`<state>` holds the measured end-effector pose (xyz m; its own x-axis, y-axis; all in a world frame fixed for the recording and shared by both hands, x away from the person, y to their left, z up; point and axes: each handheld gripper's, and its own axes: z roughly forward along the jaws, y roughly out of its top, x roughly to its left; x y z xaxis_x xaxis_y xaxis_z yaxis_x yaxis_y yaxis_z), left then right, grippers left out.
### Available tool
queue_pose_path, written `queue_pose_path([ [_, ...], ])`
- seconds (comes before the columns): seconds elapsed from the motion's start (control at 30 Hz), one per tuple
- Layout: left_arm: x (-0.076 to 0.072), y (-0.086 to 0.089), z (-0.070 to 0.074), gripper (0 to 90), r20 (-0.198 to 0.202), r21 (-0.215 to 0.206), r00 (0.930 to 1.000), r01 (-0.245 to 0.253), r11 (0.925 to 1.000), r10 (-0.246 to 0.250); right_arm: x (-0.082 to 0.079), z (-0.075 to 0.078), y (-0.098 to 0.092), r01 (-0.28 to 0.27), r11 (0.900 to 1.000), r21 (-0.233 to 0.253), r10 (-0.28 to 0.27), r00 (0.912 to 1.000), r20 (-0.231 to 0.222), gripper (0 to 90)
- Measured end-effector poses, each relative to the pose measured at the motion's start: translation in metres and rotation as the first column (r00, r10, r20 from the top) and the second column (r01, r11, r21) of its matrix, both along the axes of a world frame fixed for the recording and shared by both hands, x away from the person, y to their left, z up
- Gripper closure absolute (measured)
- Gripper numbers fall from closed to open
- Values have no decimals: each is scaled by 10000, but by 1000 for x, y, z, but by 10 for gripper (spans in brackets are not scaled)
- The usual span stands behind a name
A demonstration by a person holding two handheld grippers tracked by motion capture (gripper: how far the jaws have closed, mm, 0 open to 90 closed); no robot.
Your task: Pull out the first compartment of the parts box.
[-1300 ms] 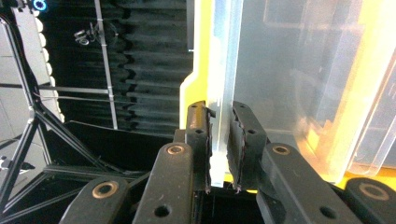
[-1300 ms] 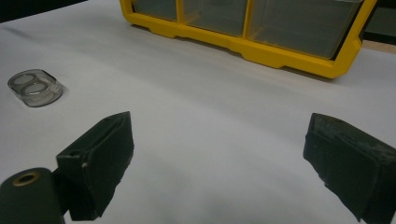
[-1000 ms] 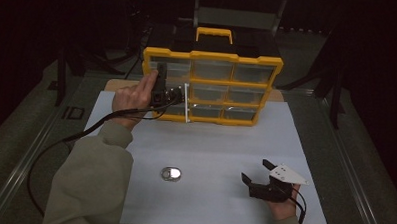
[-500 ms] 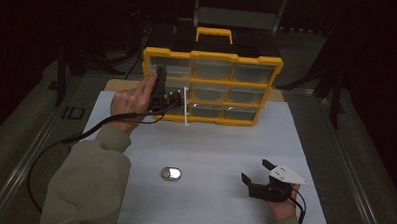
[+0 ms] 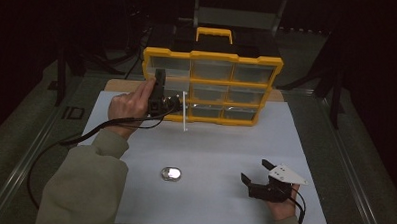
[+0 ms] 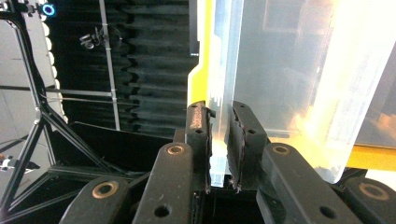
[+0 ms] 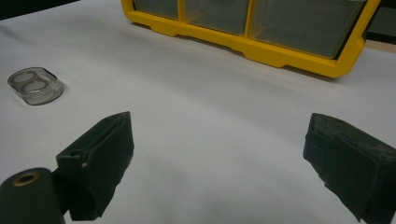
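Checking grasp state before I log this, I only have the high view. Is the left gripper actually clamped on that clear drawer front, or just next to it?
Observer: Clamped. In the left gripper view the left gripper has both jaws shut on the edge of the clear drawer front.
Operator: And the right one, holding anything?
Observer: No. In the right gripper view the right gripper is open, jaws wide apart over bare white table.
Operator: That small shiny thing on the table, what is it?
Observer: A small clear plastic case with two round wells, lying flat, apart from the yellow organizer.
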<state>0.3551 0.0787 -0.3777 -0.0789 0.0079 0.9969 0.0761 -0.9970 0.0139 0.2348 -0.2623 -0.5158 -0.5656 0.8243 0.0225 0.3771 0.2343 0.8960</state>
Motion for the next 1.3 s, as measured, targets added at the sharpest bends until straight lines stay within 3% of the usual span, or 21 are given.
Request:
queue_pose_path([
  [1.13,-26,4,0,805,26,-181,9999,134,9997,-134,0,0,1,-20,10000,8,20,10000,-29,84],
  [1.3,-28,4,0,805,37,-38,9999,118,9999,-118,0,-1,1,-20,10000,8,20,10000,-10,84],
])
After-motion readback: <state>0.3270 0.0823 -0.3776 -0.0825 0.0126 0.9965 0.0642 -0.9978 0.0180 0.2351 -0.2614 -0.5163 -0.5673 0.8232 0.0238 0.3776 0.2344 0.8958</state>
